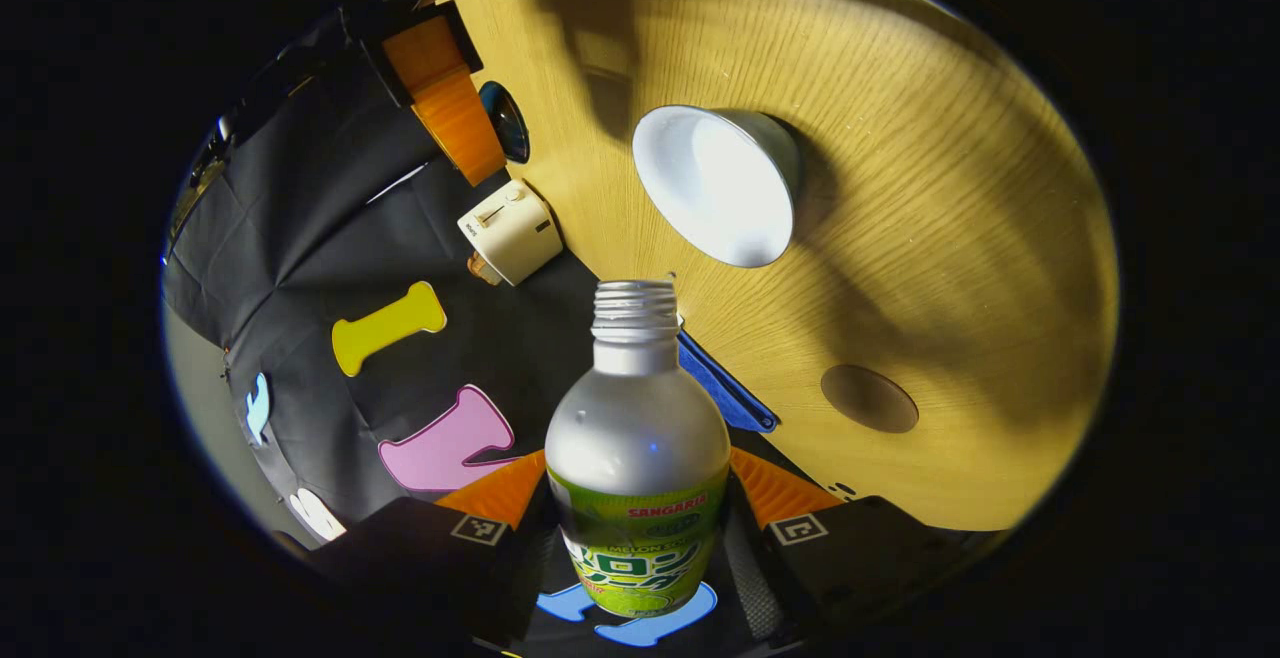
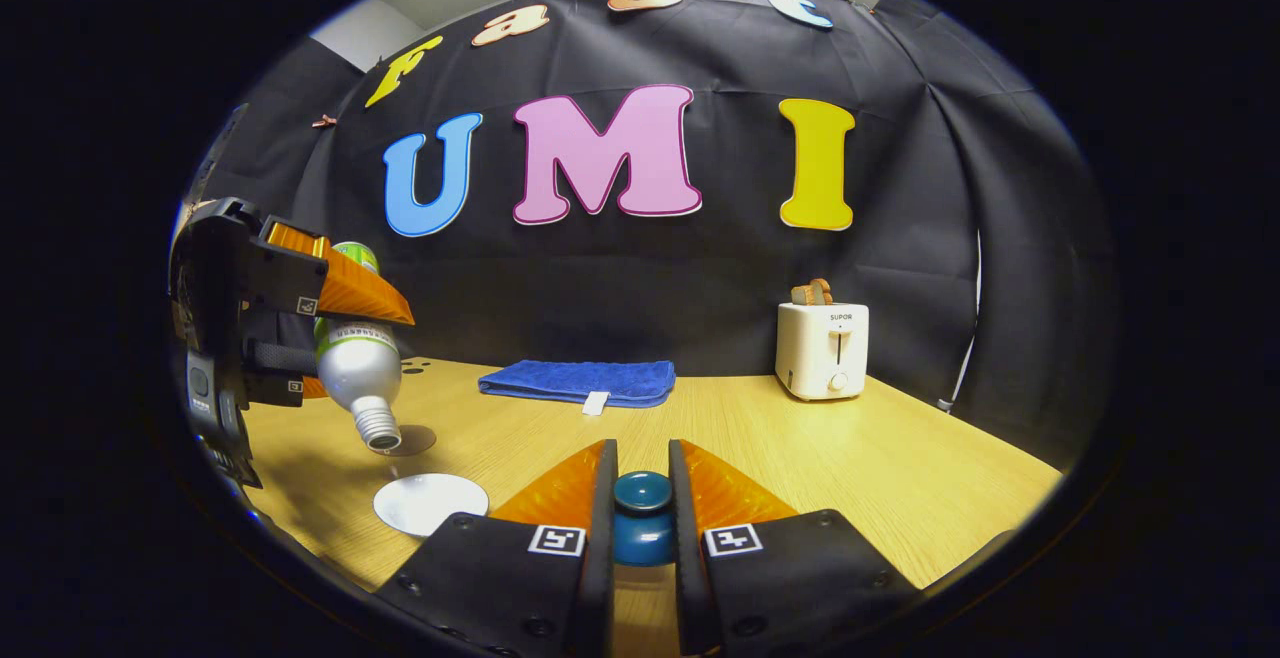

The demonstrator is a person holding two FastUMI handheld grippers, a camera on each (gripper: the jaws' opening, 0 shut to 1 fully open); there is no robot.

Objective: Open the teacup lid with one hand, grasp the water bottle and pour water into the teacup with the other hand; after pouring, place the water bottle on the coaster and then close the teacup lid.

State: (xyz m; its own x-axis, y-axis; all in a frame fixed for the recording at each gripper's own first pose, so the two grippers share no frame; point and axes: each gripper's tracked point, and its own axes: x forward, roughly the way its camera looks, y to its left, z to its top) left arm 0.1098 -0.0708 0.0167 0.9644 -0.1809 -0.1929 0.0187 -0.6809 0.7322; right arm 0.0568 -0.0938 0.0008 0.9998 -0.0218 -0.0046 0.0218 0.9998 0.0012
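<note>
Two grippers are seen over a light wooden table (image 2: 880, 458). In the right gripper view, nearest, the right gripper (image 2: 641, 498) is closed on the knob of the dark blue teacup lid (image 2: 641, 513), one orange finger pressed on each side, the lid held up off the table. To the near left the open white teacup (image 2: 430, 501) stands on the table, its mouth facing up. Just above and beyond it the water bottle (image 2: 358, 363) is held tilted steeply, its long axis running from upper left down to lower right, the uncapped threaded mouth pointing down toward the table just beyond the cup. The left gripper (image 2: 320, 328) is clamped across the bottle's labelled body, an orange finger lying on the upper side. A round brown coaster (image 2: 412, 438) lies flat just behind the bottle's mouth. Farther back a folded blue cloth (image 2: 580, 381) is laid at the middle, and a white toaster (image 2: 822, 349) stands at the far right.

In the left gripper view the water bottle (image 1: 637, 458) is gripped between both fingers of the left gripper (image 1: 637, 508), neck pointing away along the fingers toward the teacup (image 1: 718, 183), whose white inside is shown. The coaster (image 1: 869, 398) lies to the right, apart from the cup.
</note>
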